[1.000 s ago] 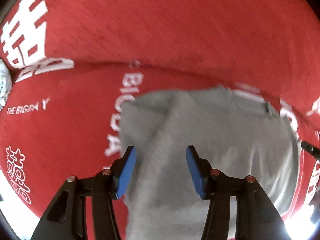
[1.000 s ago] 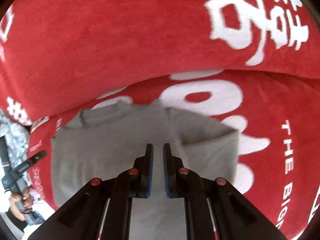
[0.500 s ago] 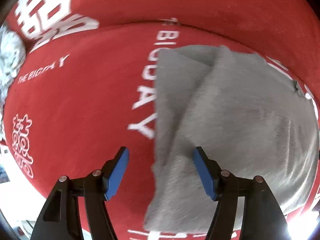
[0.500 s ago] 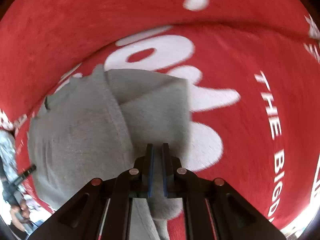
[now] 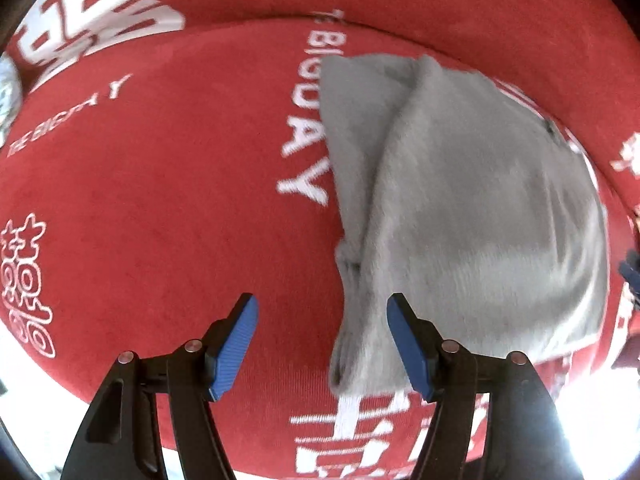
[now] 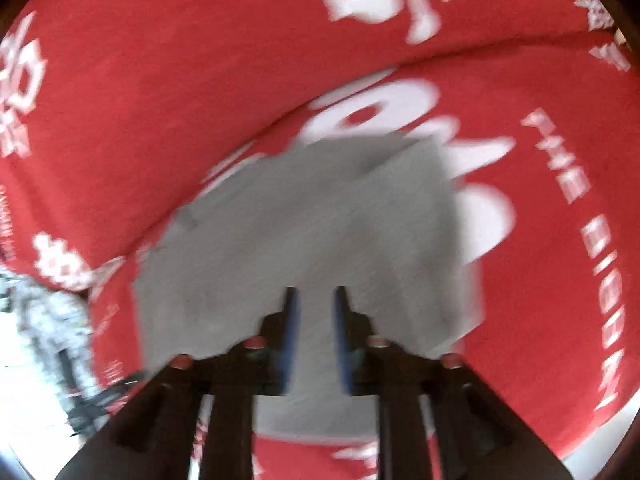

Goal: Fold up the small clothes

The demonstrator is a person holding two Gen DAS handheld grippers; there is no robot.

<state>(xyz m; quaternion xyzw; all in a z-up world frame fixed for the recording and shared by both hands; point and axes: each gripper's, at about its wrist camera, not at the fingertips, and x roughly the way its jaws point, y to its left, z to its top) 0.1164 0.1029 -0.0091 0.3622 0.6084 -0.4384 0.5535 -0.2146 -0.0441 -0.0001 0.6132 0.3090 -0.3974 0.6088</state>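
A small grey garment (image 5: 460,208) lies partly folded on a red cloth with white lettering (image 5: 160,184). My left gripper (image 5: 322,344) is open and empty, above the cloth at the garment's near left edge. In the right wrist view the garment (image 6: 320,232) fills the middle, blurred by motion. My right gripper (image 6: 314,320) hangs over it with blue pads slightly apart and nothing between them.
The red cloth (image 6: 200,80) rises in a fold behind the garment. A grey patterned item (image 6: 52,320) lies at the left edge of the right wrist view, and shows at the far left in the left wrist view (image 5: 8,96). The cloth's bright front edge (image 5: 400,464) is near.
My left gripper backed off left of the garment. My right gripper was shut on the garment's edge, carried it over, and has now parted its pads and let go.
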